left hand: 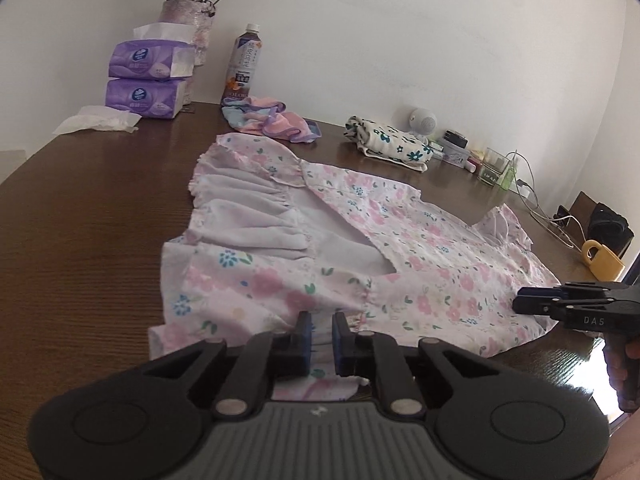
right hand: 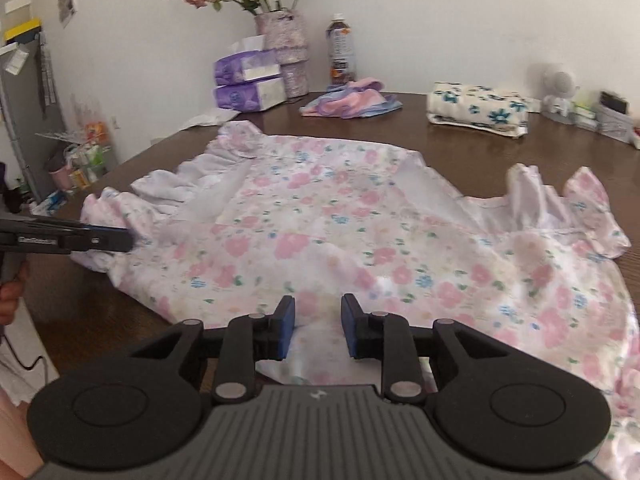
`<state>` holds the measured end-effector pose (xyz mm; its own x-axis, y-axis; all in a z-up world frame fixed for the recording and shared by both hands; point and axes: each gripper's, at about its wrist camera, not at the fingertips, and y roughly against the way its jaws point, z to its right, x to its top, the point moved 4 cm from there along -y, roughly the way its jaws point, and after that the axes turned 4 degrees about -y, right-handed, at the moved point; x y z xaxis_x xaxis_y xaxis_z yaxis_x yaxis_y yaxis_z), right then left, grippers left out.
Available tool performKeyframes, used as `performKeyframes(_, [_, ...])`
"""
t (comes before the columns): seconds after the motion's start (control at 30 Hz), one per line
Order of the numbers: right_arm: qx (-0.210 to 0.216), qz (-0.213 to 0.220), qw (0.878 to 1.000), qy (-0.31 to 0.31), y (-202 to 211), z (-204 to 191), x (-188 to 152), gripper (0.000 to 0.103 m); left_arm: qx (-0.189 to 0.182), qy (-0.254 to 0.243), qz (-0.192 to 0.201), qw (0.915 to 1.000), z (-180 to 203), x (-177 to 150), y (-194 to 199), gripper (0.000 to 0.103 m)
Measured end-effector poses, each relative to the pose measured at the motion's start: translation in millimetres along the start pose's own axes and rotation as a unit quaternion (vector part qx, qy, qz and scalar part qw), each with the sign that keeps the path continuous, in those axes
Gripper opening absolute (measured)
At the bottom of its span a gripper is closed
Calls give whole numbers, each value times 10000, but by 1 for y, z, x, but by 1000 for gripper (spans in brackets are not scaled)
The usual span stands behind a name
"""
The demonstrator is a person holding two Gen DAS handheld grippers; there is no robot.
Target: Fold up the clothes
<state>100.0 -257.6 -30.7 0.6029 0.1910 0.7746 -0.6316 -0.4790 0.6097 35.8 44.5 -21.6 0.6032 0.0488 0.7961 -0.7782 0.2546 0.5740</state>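
1. Currently, the floral dress (left hand: pixel 360 248) lies spread flat on the bench (left hand: pixel 80 240), ready for folding.
2. Left gripper (left hand: pixel 322 322) jaws stand apart at the hem.
3. Right gripper (right hand: pixel 318 306) jaws stand apart over the near edge.

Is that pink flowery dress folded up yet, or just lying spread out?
Mostly spread out: the dress lies flat across the table, with one side partly turned over, showing its pale inside.

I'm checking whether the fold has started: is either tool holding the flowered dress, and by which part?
Neither clearly is. The left tool and right tool both sit at the near edge of the dress with jaws apart, nothing pinched.
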Motion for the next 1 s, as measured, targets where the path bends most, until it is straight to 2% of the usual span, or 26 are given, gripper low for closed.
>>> performKeyframes(0.17, [-344,65,9993,-90,7,15,-5,24,459,36,72,9989,-8,-1,4,11])
performKeyframes(0.43, [-408,153,9990,16,7,12,-8,25,664,-144,135,9976,-2,-3,3,11])
performKeyframes(0.5, [-415,185,9990,47,7,10,-9,29,662,-190,115,9976,0,-3,4,12])
performKeyframes(0.53, [-408,198,9990,58,8,9,-9,30,629,-193,79,9978,0,-1,5,16])
performKeyframes(0.6, [-397,176,9990,110,7,7,-9,32,575,-212,77,9981,1,5,11,39])
performKeyframes(0.7, [-201,59,9998,-3,11,9,-2,34,521,-401,287,9974,5,27,28,58])
performKeyframes(0.73, [-62,87,9999,-63,16,10,4,34,484,-494,380,9969,6,36,33,61])
performKeyframes(0.8, [111,202,9997,-24,24,10,22,40,328,-614,541,9961,8,60,40,76])
performKeyframes(0.87, [242,297,9992,71,31,8,44,44,146,-631,509,9966,10,89,35,78])
performKeyframes(1.0, [281,221,9982,485,21,2,99,44,-50,-711,351,9968,7,143,9,78])
